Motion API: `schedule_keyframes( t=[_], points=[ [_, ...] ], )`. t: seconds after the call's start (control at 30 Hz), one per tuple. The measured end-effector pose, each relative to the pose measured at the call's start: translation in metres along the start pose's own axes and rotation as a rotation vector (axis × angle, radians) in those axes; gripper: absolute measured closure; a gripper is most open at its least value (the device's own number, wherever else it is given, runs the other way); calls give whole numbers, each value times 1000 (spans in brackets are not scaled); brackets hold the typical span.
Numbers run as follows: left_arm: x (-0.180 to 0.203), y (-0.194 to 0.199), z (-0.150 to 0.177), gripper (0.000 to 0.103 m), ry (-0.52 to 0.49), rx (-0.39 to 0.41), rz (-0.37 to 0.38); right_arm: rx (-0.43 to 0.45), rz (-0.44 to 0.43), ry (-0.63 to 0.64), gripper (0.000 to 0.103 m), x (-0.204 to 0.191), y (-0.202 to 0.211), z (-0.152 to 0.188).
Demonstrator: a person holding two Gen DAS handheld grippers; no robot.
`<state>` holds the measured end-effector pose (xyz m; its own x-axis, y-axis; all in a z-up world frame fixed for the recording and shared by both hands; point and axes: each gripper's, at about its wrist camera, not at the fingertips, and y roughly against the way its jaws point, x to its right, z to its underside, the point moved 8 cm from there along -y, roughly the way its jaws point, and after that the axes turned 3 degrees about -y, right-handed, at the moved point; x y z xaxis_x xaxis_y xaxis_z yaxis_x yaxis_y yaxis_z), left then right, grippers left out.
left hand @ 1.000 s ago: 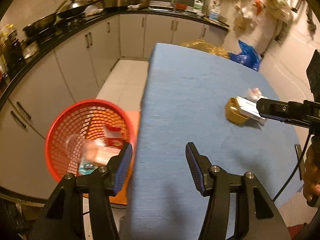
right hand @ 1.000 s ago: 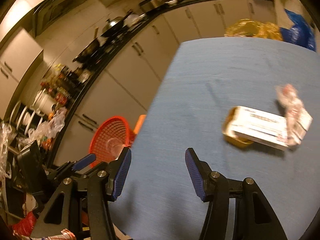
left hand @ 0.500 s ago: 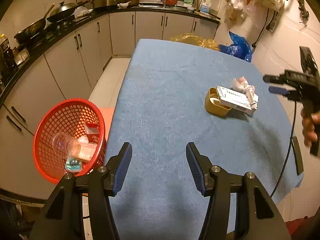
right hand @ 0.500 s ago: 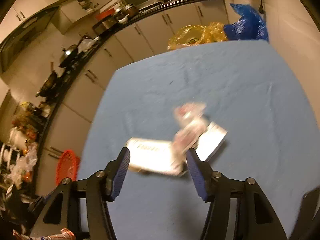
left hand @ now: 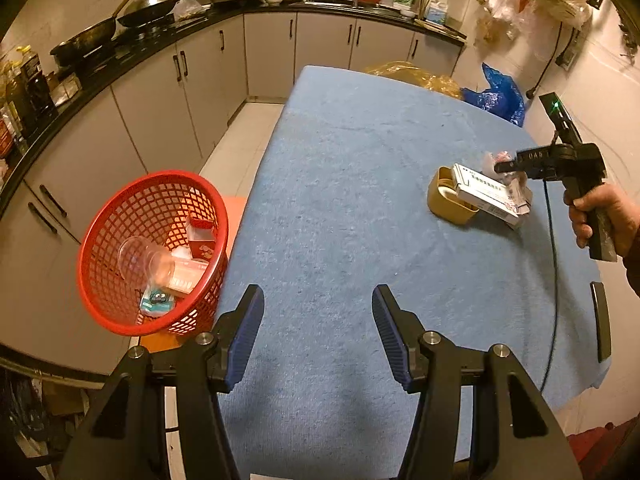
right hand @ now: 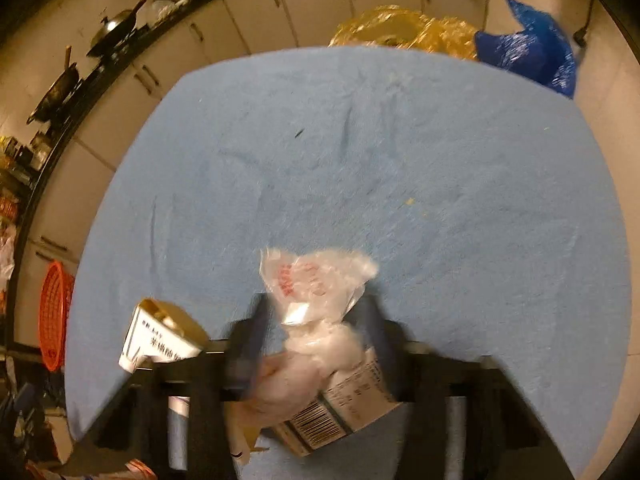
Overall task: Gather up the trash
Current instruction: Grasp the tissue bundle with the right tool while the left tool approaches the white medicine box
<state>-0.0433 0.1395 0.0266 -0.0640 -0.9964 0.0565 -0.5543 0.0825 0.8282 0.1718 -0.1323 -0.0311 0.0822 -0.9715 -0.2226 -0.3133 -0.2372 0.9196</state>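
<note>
One basket (left hand: 120, 240); two boxes (left hand: 486, 194)

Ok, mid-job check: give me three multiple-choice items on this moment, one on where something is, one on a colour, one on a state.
1. Where is the red basket?
A. On the blue table
B. Beside the table's left edge, below its top
C. On the kitchen counter

2. What colour is the cloth on the table?
A. Blue
B. Green
C. White

3. How is the left gripper?
A. Shut on a box
B. Shut on a cup
C. Open, nothing between its fingers

Answers:
1 B: the left wrist view shows the basket off the table's left edge, over the floor.
2 A: both views show a blue surface.
3 C: only bare cloth shows between its fingers, while the right gripper is closing around the crumpled plastic wrapper.
</note>
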Motion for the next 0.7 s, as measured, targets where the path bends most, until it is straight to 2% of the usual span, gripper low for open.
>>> schedule_keyframes(
  t=[0.07, 0.17, 0.2, 0.3, 0.37, 0.43, 0.5, 0.57, 0.7],
  points=[
    [1, -2, 0, 48, 2, -6, 2, -24, -36, 32, 71, -13, 1, 10],
    [6, -5, -4, 48, -4, -9, 16, -54, -82, 81, 71, -39, 7, 35],
    [8, -7, -5, 48, -7, -10, 24, -67, -117, 104, 71, -52, 9, 48],
    [13, -13, -7, 48, -16, -20, 50, -100, -153, 169, 72, -83, 15, 83],
    [15, -16, -8, 46, -22, -27, 66, -127, -219, 182, 73, -105, 21, 110],
    [19, -20, -7, 43, -26, -34, 85, -140, -241, 192, 73, -118, 27, 128],
    [23, -23, -7, 42, -36, -46, 108, -153, -299, 145, 73, -121, 33, 143],
    [28, -27, -5, 38, -41, -59, 128, -120, -343, 99, 73, -115, 44, 145],
    [40, -38, -3, 34, -13, -105, 188, -37, -301, 32, 73, -93, 63, 149]
  ],
)
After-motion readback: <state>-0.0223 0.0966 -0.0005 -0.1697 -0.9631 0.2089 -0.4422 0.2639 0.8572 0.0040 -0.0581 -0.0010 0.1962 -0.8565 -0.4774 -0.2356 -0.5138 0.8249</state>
